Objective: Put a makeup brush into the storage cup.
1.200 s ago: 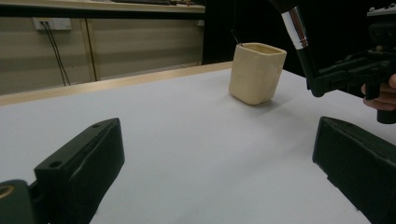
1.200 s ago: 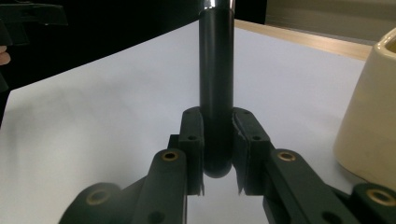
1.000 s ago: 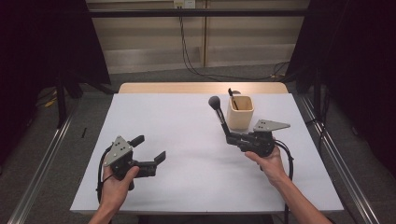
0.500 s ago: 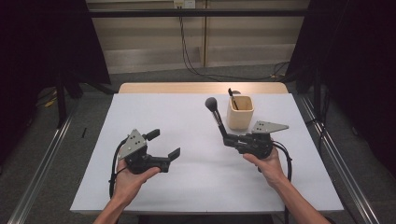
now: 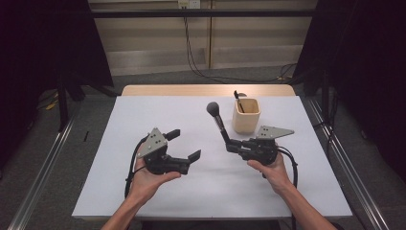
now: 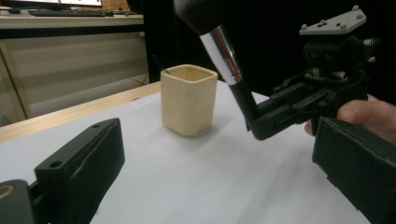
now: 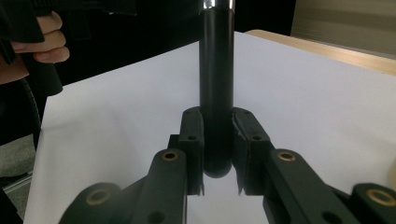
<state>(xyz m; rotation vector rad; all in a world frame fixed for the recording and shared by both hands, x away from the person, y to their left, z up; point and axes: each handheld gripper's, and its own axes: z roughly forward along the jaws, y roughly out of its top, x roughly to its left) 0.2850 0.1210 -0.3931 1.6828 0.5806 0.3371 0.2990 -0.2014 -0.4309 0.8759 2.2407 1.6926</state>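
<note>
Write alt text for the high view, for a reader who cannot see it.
The right gripper, held in a person's hand, clamps the black handle of a makeup brush, its dark head tilted up beside a cream square cup. The left gripper, jaws open and holding nothing, hovers over the white table nearby.

A lab: black curtains (image 5: 48, 48), white-covered table (image 5: 143, 115), floor rails (image 5: 43, 163).
</note>
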